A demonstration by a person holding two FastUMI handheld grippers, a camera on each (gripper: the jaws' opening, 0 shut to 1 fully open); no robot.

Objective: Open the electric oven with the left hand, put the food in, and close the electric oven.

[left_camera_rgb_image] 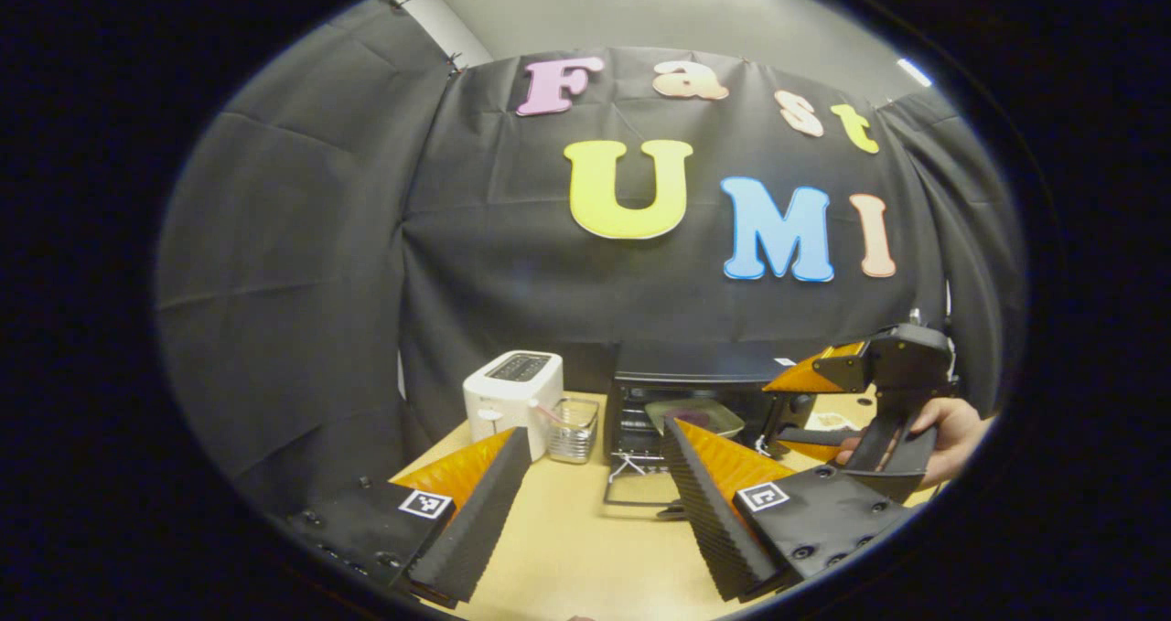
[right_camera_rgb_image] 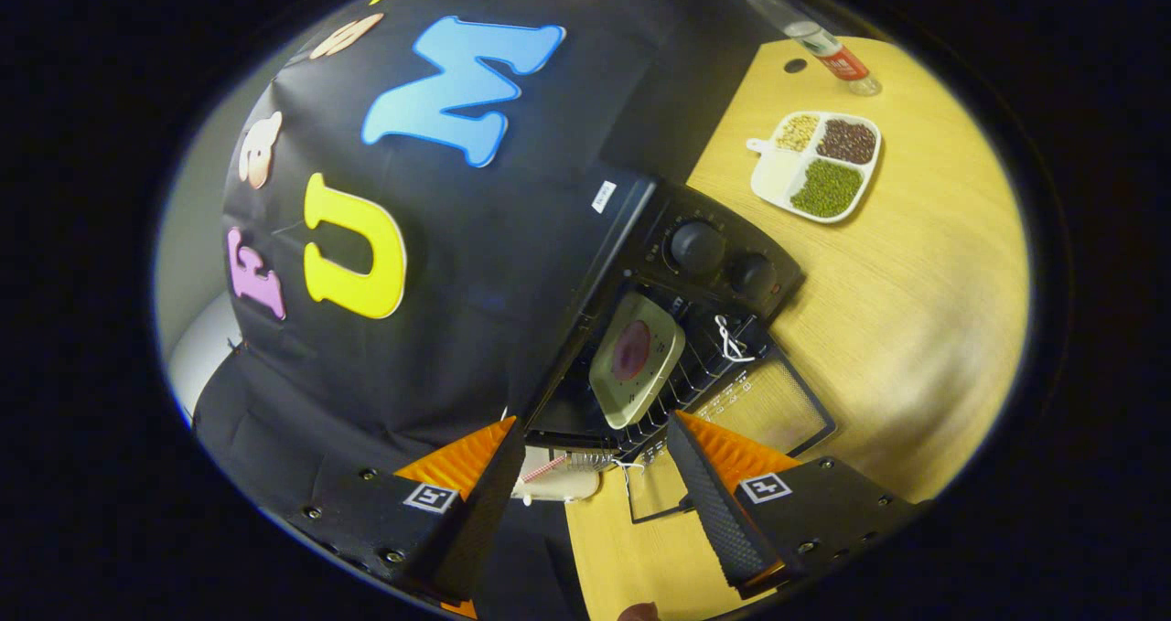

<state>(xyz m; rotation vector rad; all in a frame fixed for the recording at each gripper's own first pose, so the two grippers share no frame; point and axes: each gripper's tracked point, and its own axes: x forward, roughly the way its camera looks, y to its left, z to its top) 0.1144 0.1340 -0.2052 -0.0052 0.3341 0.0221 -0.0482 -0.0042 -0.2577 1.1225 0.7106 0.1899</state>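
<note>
The oven (left_camera_rgb_image: 682, 401) is seen at twelve o'clock of the left gripper (left_camera_rgb_image: 595, 475), its door (left_camera_rgb_image: 640, 491) dropped flat and the plate of food (right_camera_rgb_image: 636, 358) already on the rack — closing is judged to remain. Both grippers are held wide and empty, the right gripper (right_camera_rgb_image: 595, 475) tilted near the door, at five o'clock of the plate.

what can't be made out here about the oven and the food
- Oven knob markings: too small in the right gripper view.
- Food on the plate: a reddish blur, kind unclear; dim behind the right gripper in the left gripper view.
- Oven's right side: hidden by that gripper and the hand in the left gripper view.
</note>
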